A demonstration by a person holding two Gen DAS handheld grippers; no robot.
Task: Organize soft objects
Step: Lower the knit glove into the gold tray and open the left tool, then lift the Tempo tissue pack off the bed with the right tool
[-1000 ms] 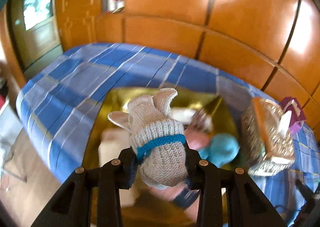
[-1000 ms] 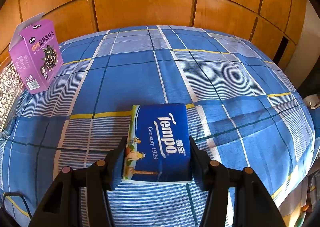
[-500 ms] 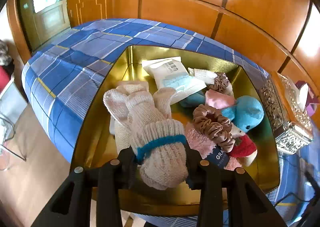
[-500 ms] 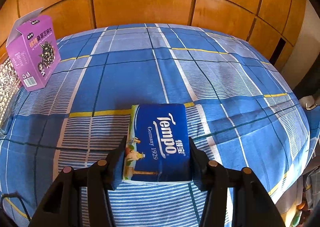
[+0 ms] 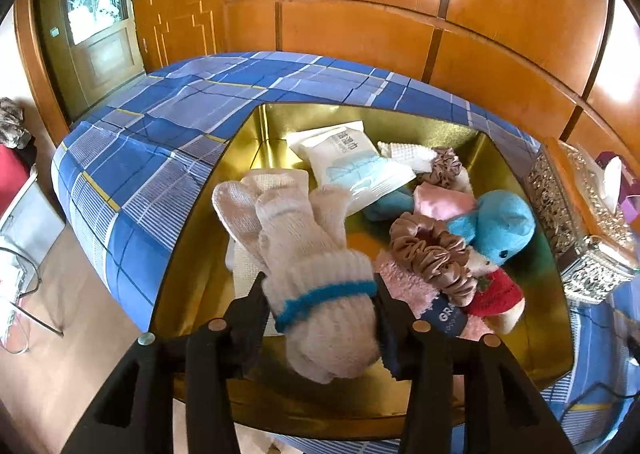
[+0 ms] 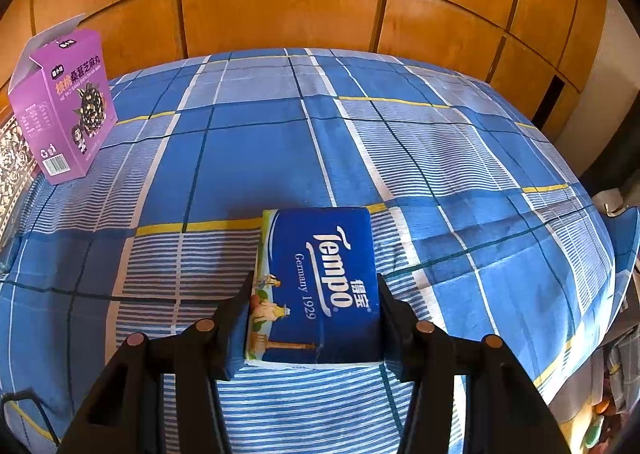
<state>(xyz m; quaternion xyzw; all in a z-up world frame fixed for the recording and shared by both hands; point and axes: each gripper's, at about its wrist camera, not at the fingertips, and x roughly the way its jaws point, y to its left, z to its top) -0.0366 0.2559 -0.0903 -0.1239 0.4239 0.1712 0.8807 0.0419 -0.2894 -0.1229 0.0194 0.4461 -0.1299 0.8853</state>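
My left gripper (image 5: 320, 310) is shut on a beige knit glove (image 5: 316, 278) with a blue cuff band, held over the near left part of a gold tray (image 5: 240, 149). The tray holds a white wipes pack (image 5: 352, 165), a blue plush toy (image 5: 500, 230), a brown scrunchie (image 5: 432, 250), a pink towel (image 5: 404, 286) and other soft things. My right gripper (image 6: 316, 302) is shut on a blue Tempo tissue pack (image 6: 320, 278) that rests on the blue plaid bedspread (image 6: 400, 173).
A silver ornate tissue box (image 5: 580, 221) stands right of the tray. A purple carton (image 6: 64, 109) stands at the far left in the right wrist view. A wooden panel wall (image 6: 280, 5) runs behind the bed. The floor (image 5: 72, 334) lies left of the bed edge.
My left gripper has carried the glove down and forward over the tray, so the tray contents now show clearly. My right gripper has stayed still on the tissue pack.
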